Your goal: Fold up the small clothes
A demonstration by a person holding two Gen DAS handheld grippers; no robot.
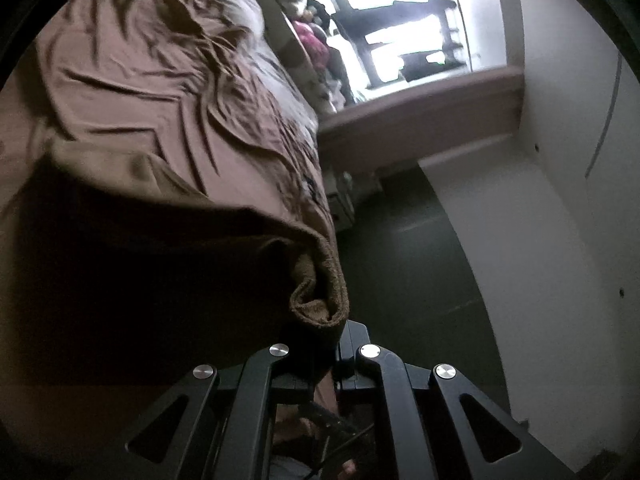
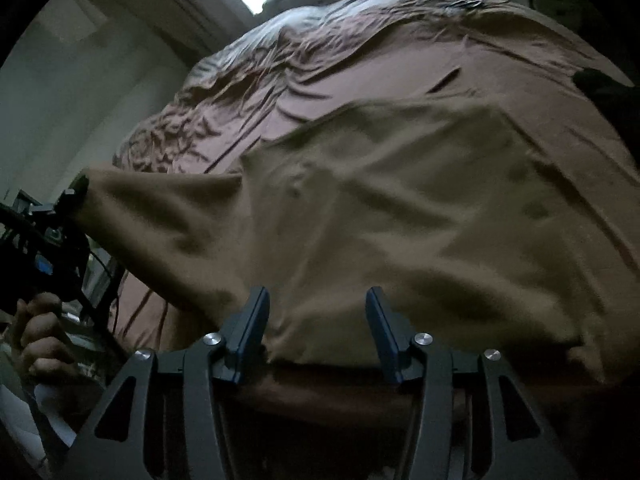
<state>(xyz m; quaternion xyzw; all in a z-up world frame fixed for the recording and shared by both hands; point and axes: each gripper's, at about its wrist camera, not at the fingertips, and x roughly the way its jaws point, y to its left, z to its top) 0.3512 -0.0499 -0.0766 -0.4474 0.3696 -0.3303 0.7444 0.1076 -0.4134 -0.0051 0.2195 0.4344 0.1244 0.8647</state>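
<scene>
Rumpled brown bedsheet (image 2: 500,80) — left claw (image 1: 340,344) pinching tan garment (image 2: 400,208); right claw (image 2: 318,304) spread; no legible writing.

One olive-brown garment (image 2: 380,216), one brown bedsheet (image 1: 160,80), two grippers, left gripper (image 1: 338,344), right gripper (image 2: 318,300), one window (image 1: 400,20)

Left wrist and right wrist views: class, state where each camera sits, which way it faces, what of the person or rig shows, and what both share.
Left wrist: on the left tongs, facing along the bed toward a window; tongs shut on the tan garment.
Right wrist: on the right tongs, facing down over the garment; fingers apart, plus the left tongs and hand.
Shared: garment, brown bed sheet, left tongs.
</scene>
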